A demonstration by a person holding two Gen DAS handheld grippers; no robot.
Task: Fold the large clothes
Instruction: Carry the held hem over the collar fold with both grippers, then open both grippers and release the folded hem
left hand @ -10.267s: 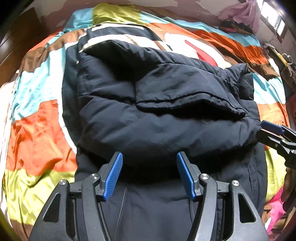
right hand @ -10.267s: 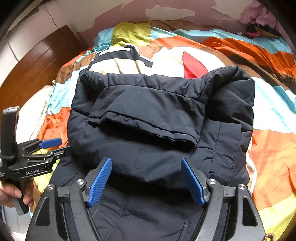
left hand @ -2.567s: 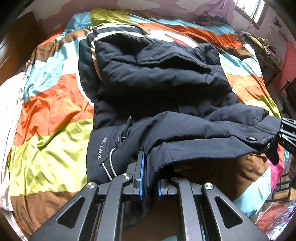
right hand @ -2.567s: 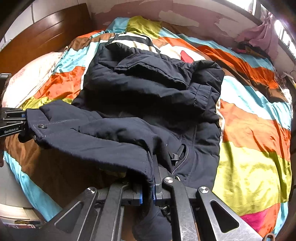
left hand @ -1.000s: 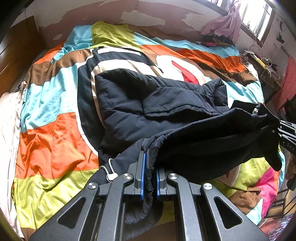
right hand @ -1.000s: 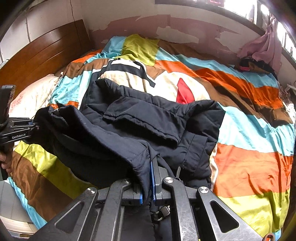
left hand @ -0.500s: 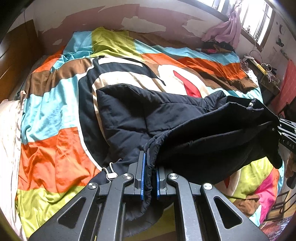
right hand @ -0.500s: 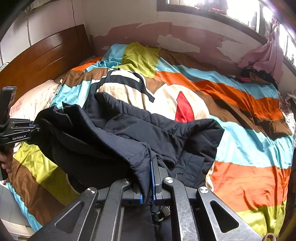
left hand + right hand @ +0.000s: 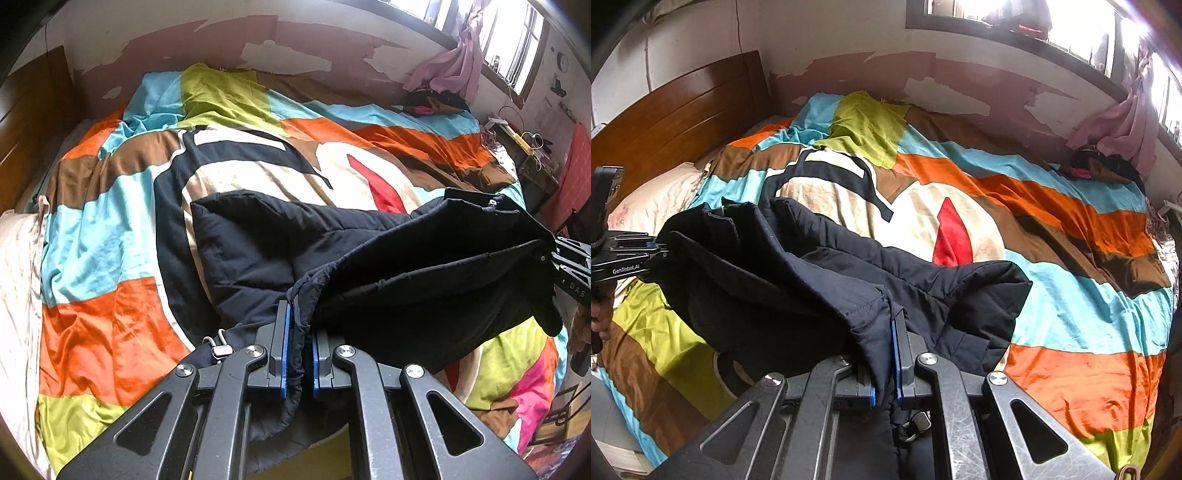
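Observation:
A large black padded jacket [image 9: 280, 240] lies on the colourful bed, its near end lifted off the cover. My left gripper [image 9: 297, 343] is shut on one corner of the jacket's hem. My right gripper [image 9: 884, 369] is shut on the other corner of the jacket [image 9: 798, 288]. The hem hangs stretched between the two grippers above the folded part. The right gripper shows at the right edge of the left wrist view [image 9: 569, 266]; the left gripper shows at the left edge of the right wrist view [image 9: 631, 254].
The bedcover [image 9: 110, 236] has orange, blue, green and brown blocks. A wooden headboard [image 9: 672, 122] and a pale pillow [image 9: 653, 199] are at the left. Pink cloth [image 9: 1119, 129] and dark clothes lie by the window. A cluttered side table [image 9: 532, 155] stands at the right.
Both grippers have closed on the jacket's hem, lifted it and carried it up and forward over the folded upper part. The jacket's far part has slid nearer along the bed.

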